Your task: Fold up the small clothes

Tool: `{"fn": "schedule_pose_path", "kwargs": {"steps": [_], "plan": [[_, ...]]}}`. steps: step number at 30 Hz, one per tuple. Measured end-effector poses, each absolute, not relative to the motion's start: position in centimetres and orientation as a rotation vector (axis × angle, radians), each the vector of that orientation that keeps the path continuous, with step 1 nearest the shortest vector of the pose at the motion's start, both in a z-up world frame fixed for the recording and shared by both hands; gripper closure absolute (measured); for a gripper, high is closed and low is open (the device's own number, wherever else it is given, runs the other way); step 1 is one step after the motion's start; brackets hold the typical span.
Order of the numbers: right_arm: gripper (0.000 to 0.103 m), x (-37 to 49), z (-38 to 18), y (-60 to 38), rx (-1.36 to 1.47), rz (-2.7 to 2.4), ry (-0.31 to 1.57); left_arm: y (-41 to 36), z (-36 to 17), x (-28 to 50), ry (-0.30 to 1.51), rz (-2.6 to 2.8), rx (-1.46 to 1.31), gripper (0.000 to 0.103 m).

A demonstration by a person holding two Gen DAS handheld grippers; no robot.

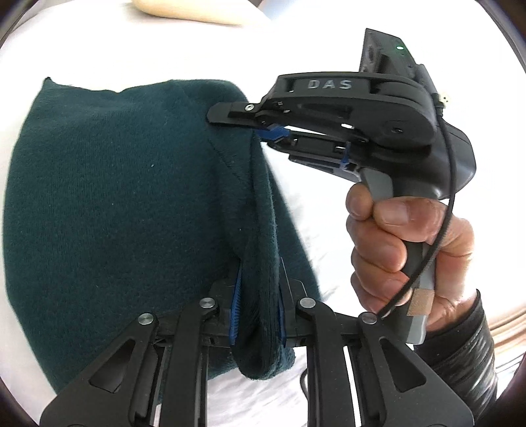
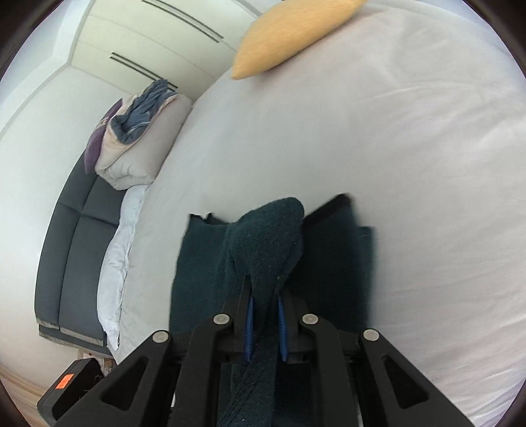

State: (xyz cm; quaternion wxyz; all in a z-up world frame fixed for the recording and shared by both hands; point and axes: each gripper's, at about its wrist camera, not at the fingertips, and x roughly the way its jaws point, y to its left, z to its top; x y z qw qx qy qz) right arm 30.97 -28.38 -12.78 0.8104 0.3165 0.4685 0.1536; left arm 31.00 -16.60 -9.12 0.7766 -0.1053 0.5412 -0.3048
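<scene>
A dark green knitted garment [image 1: 108, 197] lies on the white bed sheet [image 1: 312, 210], its right edge lifted. My left gripper [image 1: 258, 289] is shut on a bunched fold of that edge at the near side. My right gripper [image 1: 230, 120], held in a hand, pinches the same edge at the far corner. In the right wrist view my right gripper [image 2: 265, 299] is shut on a raised hump of the green garment [image 2: 269, 236], and the rest of it lies flat below on the sheet [image 2: 411, 164].
A yellow pillow [image 2: 289, 36] lies at the far end of the bed, also seen in the left wrist view [image 1: 194, 11]. A folded duvet pile [image 2: 138, 141] sits on a dark bench [image 2: 72, 243] beside the bed. A black box [image 2: 69, 391] stands on the floor.
</scene>
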Motion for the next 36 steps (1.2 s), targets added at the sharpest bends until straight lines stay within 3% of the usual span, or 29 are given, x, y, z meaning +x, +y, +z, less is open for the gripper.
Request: {"fn": "schedule_pose_path", "kwargs": {"steps": [9,14,16,17,18,22,32,33,34,36], "plan": [[0.089,31.3,-14.8,-30.6,0.704,0.277,1.035,-15.0,-8.7,31.1,1.169,-0.643,-0.285,0.087],[0.084,30.6,-14.8,-30.6,0.742,0.316,1.049,-11.4,-7.8,30.0,1.191,-0.643,-0.308,0.080],[0.080,29.9,-14.8,-30.5,0.750,0.333,1.052,-9.4,-7.0,29.2,1.183,-0.645,-0.317,0.061],[0.078,29.3,-15.0,-30.4,0.769,0.343,1.062,-8.1,-6.3,28.6,1.168,-0.649,-0.332,0.038],[0.073,28.9,-15.1,-30.4,0.781,0.352,1.068,-6.6,-5.4,27.8,1.135,-0.662,-0.361,0.030],[0.065,26.4,-14.8,-29.6,0.780,0.395,1.067,-1.9,-2.8,25.6,1.077,-0.726,-0.405,0.030],[0.065,18.0,-15.4,-27.1,0.743,0.350,1.089,7.7,-2.9,26.7,1.049,-0.591,-0.357,0.030],[0.066,17.4,-15.7,-26.9,0.748,0.347,1.082,8.2,-3.0,26.6,1.051,-0.588,-0.348,0.030],[0.080,17.0,-15.9,-26.7,0.749,0.337,1.077,8.5,-3.1,26.7,1.053,-0.585,-0.338,0.030],[0.092,16.1,-16.4,-26.8,0.792,0.317,1.062,8.3,-3.3,25.9,1.055,-0.579,-0.320,0.030]]}}
